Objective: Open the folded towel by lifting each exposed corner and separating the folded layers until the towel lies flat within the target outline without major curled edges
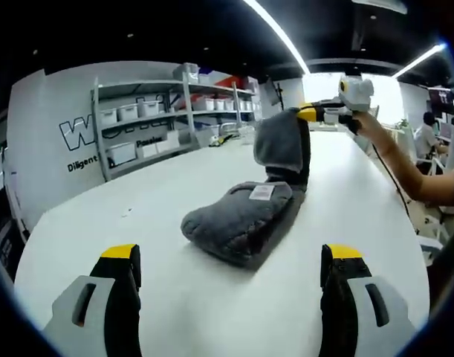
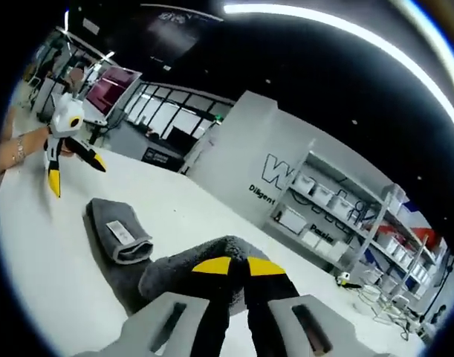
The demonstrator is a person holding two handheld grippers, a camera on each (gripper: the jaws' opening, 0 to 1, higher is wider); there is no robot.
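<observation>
A grey towel [image 1: 238, 223] lies folded on the white table [image 1: 100, 216], its white label [image 1: 261, 192] facing up. My left gripper [image 1: 231, 253] is open and hangs short of the towel's near end, touching nothing. The right gripper [image 1: 310, 113], held by a person's hand, has the far flap pinched and raised upright above the pile. In the right gripper view my right gripper [image 2: 238, 266] is shut on the towel's edge [image 2: 178, 274], and the folded part with the label [image 2: 120, 232] lies beyond. The left gripper [image 2: 76, 172] shows at far left, jaws apart.
Grey shelves with white bins [image 1: 137, 126] stand along the lettered wall behind the table, and appear again [image 2: 338, 216]. A person [image 1: 435, 137] sits at the far right. The table's right edge [image 1: 405, 223] curves close to the towel.
</observation>
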